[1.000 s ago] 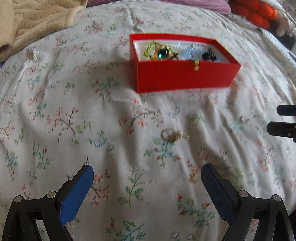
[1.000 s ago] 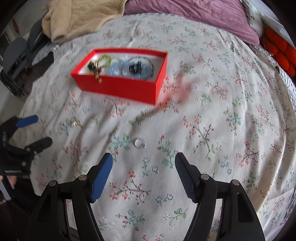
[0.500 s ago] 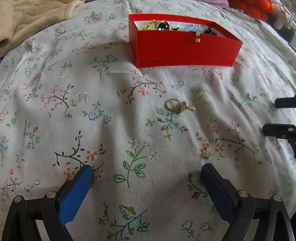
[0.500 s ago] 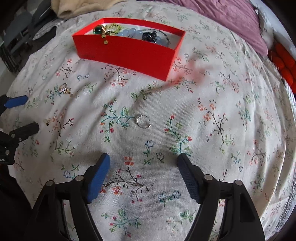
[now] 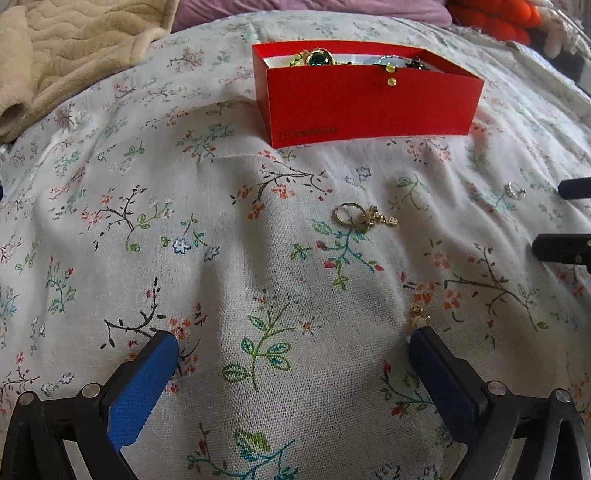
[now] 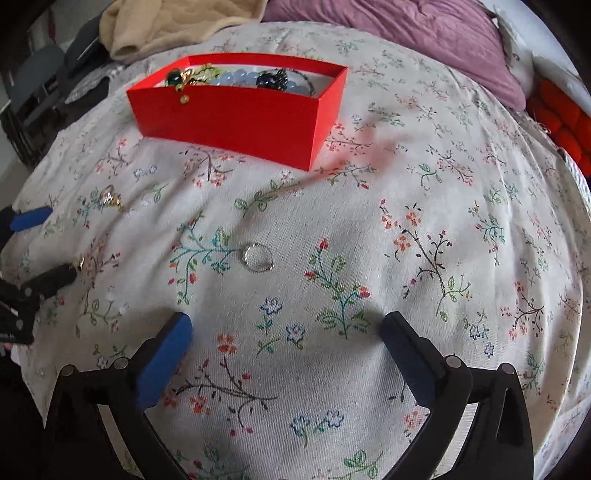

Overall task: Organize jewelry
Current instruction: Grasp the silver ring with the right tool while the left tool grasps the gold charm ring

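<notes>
A red box (image 5: 369, 107) (image 6: 236, 118) holding several beads and jewels sits on the floral bedspread. A gold ring with a charm (image 5: 364, 218) (image 6: 110, 199) lies in front of it. A tiny gold piece (image 5: 419, 314) (image 6: 79, 263) rests just off the left gripper's right fingertip. A silver ring (image 6: 258, 257) (image 5: 514, 190) lies ahead of my right gripper (image 6: 287, 325). My left gripper (image 5: 293, 341) hovers low over the cloth. Both sets of jaws are opening, wide apart, with only cloth between them.
A beige blanket (image 5: 74, 44) (image 6: 166, 26) is bunched at the back left. A purple pillow (image 6: 406, 37) and an orange knitted thing (image 6: 557, 110) lie at the back right. The bed's edge and dark furniture (image 6: 37, 85) are to the left.
Both grippers have sunk closer to the bedspread, so the rings look larger and nearer. The right gripper's jaws have spread wider. Nothing was picked up.
</notes>
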`<state>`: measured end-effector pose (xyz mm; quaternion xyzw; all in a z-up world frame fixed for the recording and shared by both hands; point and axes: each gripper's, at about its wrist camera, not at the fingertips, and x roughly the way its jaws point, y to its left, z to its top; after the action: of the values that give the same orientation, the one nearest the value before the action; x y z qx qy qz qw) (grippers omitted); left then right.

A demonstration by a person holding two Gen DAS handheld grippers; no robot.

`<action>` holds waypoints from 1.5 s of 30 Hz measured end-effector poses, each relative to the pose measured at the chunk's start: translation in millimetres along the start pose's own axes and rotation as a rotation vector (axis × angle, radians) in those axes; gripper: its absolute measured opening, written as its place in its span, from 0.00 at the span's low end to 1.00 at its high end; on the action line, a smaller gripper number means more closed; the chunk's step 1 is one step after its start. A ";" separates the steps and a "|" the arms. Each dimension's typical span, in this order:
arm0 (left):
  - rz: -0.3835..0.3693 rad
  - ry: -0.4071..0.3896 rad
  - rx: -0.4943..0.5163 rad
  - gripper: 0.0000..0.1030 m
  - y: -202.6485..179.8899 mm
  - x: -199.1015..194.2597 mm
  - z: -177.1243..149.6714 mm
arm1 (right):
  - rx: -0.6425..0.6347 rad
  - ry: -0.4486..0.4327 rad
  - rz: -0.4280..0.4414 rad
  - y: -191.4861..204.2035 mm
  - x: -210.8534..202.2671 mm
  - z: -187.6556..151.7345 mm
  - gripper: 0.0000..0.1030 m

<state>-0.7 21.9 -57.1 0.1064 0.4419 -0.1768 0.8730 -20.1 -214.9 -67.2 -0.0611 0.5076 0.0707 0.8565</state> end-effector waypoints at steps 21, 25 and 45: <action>-0.050 0.031 0.032 0.99 0.1 -4.0 5.8 | -0.084 -0.063 0.050 25.0 -1.9 23.7 0.53; -0.085 0.016 0.011 0.95 -0.6 -9.1 10.5 | -0.075 -0.061 0.066 26.8 -1.6 25.0 0.43; -0.161 0.015 0.038 0.48 -15.7 5.3 41.4 | -0.061 -0.053 0.059 20.8 -6.8 28.3 0.08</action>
<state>26.3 -7.8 -37.5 0.0884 0.4521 -0.2539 0.8505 -2.8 -189.8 -48.4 -0.0702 0.4840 0.1129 0.8649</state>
